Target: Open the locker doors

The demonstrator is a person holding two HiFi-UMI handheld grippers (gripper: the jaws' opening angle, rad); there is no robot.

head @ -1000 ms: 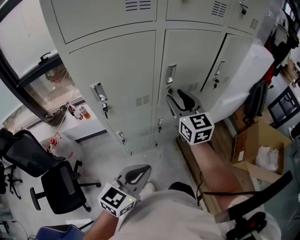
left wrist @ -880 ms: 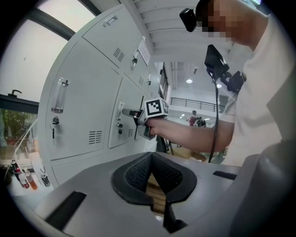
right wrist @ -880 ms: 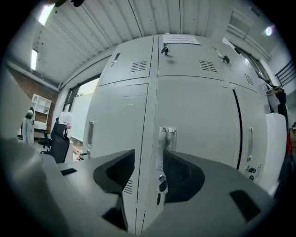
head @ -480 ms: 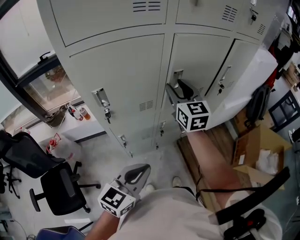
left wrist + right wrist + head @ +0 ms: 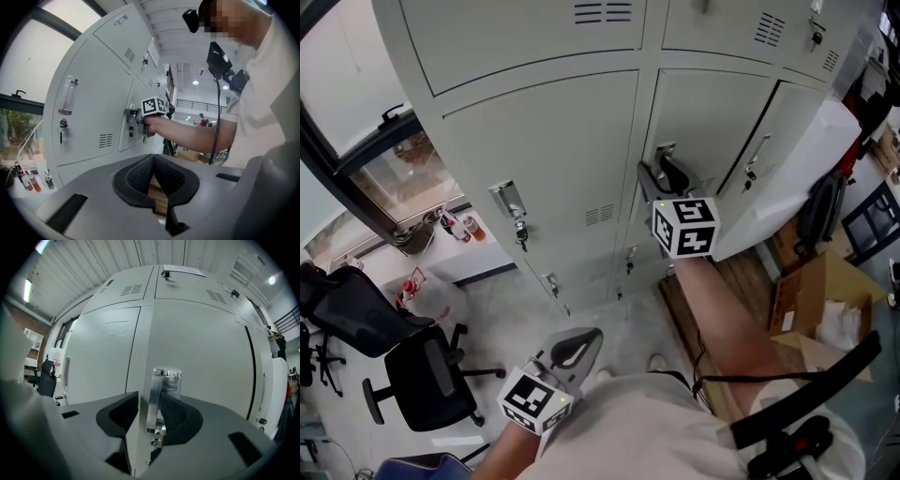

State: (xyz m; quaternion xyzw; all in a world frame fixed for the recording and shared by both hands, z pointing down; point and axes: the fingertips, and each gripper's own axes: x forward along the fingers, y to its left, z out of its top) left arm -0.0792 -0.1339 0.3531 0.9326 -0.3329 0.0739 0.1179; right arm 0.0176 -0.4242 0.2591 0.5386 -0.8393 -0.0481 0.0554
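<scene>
Grey locker doors fill the head view: a left door [image 5: 553,141] with a handle and key [image 5: 508,201], and a middle door [image 5: 712,122] with a metal handle [image 5: 662,152]. My right gripper [image 5: 659,174] is level at that handle. In the right gripper view the handle [image 5: 161,397] stands between the jaws of my right gripper [image 5: 152,416], close to the right pad and with a gap on the left. These jaws have just been opening and are open wide. My left gripper [image 5: 579,342] hangs low near my body, away from the lockers. Its tips [image 5: 153,159] meet on nothing.
A third locker door [image 5: 787,122] stands to the right with a dark gap along its edge. A white panel [image 5: 811,169] leans beside it, with a black bag [image 5: 823,202] and a cardboard box [image 5: 820,291]. Black office chairs [image 5: 422,384] stand at the lower left.
My right gripper has moved forward up to the middle door's handle, which now sits between its jaws. The left gripper has hardly shifted.
</scene>
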